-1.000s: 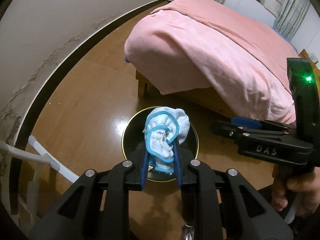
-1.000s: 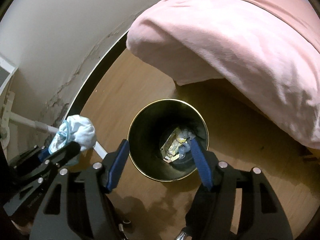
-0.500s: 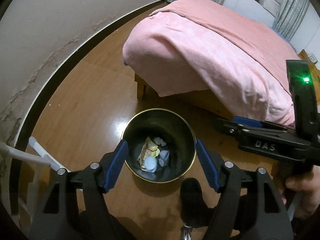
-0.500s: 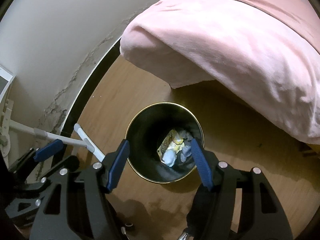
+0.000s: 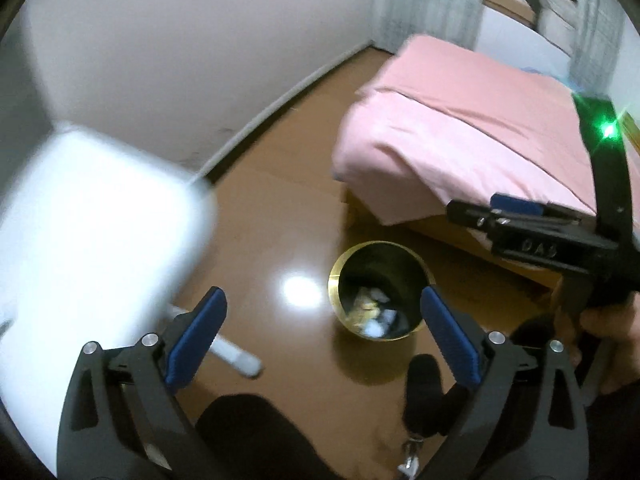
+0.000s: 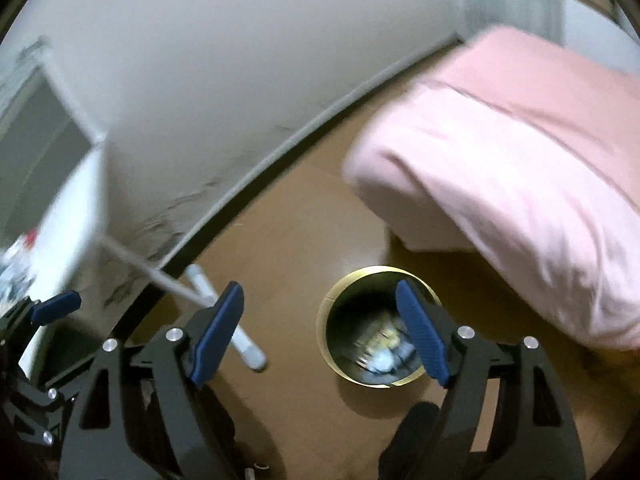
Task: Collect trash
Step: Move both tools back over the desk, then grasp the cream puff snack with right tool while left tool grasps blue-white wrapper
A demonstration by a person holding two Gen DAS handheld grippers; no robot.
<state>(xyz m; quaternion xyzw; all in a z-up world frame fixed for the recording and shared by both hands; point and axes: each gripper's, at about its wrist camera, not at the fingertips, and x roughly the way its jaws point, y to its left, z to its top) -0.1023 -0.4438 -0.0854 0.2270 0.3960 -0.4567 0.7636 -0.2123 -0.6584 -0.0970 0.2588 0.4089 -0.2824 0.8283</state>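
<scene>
Left wrist view: both tongs empty above the bin.
The left tongs [image 5: 322, 334] have just spread wide, nothing between them; the right tongs [image 6: 320, 334] have widened too, empty. The crumpled trash [image 5: 374, 314] lies inside the black, gold-rimmed wastebasket [image 5: 408, 254] on the wooden floor [image 5: 280, 216] beside the pink bed [image 5: 460, 120], apparently dropped in.
</scene>
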